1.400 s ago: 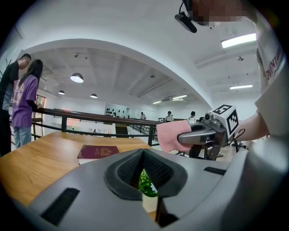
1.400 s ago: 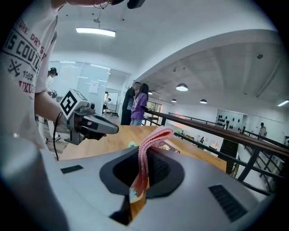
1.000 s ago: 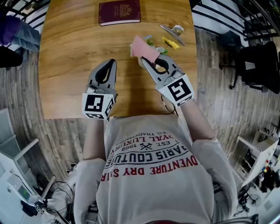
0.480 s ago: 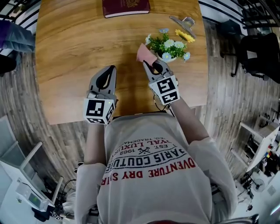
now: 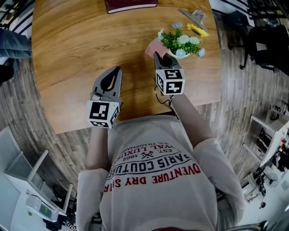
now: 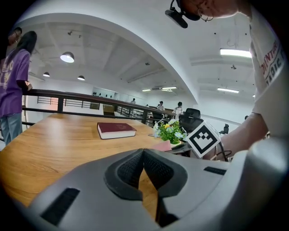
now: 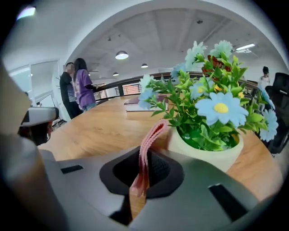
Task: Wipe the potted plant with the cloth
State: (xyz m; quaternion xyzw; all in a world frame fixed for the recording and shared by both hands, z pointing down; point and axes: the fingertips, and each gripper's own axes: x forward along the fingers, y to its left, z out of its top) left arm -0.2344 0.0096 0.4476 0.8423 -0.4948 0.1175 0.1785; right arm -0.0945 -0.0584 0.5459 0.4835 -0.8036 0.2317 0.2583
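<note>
The potted plant point(image 5: 183, 41) has blue, white and yellow flowers in a cream pot point(image 7: 212, 151) and stands on the wooden table point(image 5: 72, 54). My right gripper point(image 5: 159, 55) is shut on a folded pink cloth point(image 5: 153, 46) just left of the pot. In the right gripper view the cloth point(image 7: 146, 153) stands up between the pads of the right gripper point(image 7: 143, 157), close to the pot's rim. My left gripper point(image 5: 115, 71) is shut with nothing in it, over bare table to the left. The left gripper point(image 6: 144, 153) shows its pads together in its own view, with the plant point(image 6: 170, 131) beyond.
A dark red book point(image 5: 131, 4) lies at the table's far edge, and a metal clip point(image 5: 193, 18) lies behind the plant. The table's right edge runs close to the pot. People point(image 7: 79, 85) stand by a railing beyond the table. A black chair point(image 5: 266, 45) stands at right.
My right gripper has come down and rolled with the cloth, from over the plant to the pot's left side, so the flowers now show. The left gripper sank slightly.
</note>
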